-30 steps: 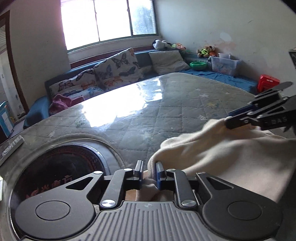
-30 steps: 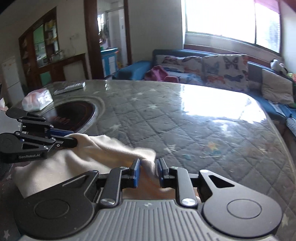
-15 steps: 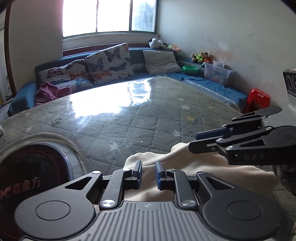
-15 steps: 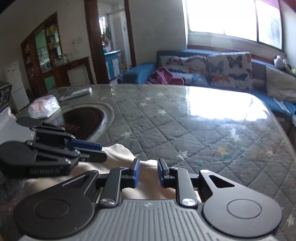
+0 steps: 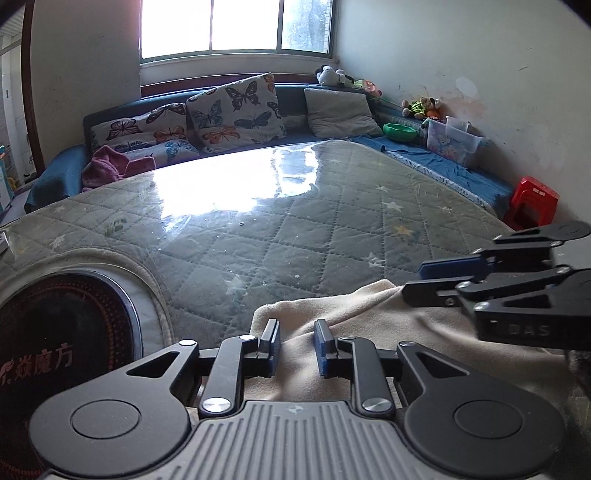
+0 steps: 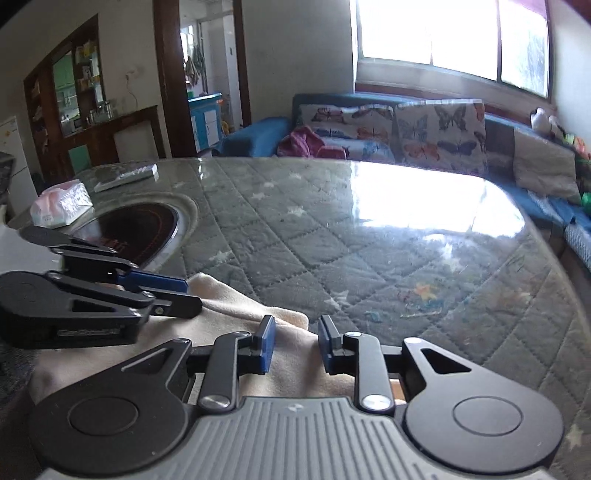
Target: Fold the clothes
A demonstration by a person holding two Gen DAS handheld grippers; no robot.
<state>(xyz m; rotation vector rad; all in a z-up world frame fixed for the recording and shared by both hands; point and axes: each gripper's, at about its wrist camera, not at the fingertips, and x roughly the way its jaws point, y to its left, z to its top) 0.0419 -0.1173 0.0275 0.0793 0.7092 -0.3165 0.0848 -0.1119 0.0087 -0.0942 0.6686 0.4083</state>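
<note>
Blue-padded jaws of the left gripper (image 5: 296,341) stand parted over a cream fleece garment (image 5: 373,332), having just been opening; the cloth lies beneath and between them, but the pads do not press on it. The right gripper (image 6: 295,341) shows the same stance, its jaws spread and just widened, with the cream cloth (image 6: 236,314) running under the gap rather than pinched. Each tool appears in the other's view, side by side and close above the garment. The fleece lies in a low, rumpled heap on the near edge of the desk (image 5: 332,229), a rounded top covered by grey-green quilted padding with faded stars under a glossy clear sheet that mirrors the window (image 5: 236,26). To the left, a dark round cooktop (image 5: 66,332) with a metal rim is set into the desk, just beside the cloth. A pink tissue pack (image 6: 61,205) and a remote control (image 6: 125,175) sit at the far left edge. Beyond, a blue sofa (image 5: 59,177) carries butterfly cushions (image 5: 236,110), a purple cloth (image 5: 107,166), and a red stool (image 5: 533,201) stands by the wall.
</note>
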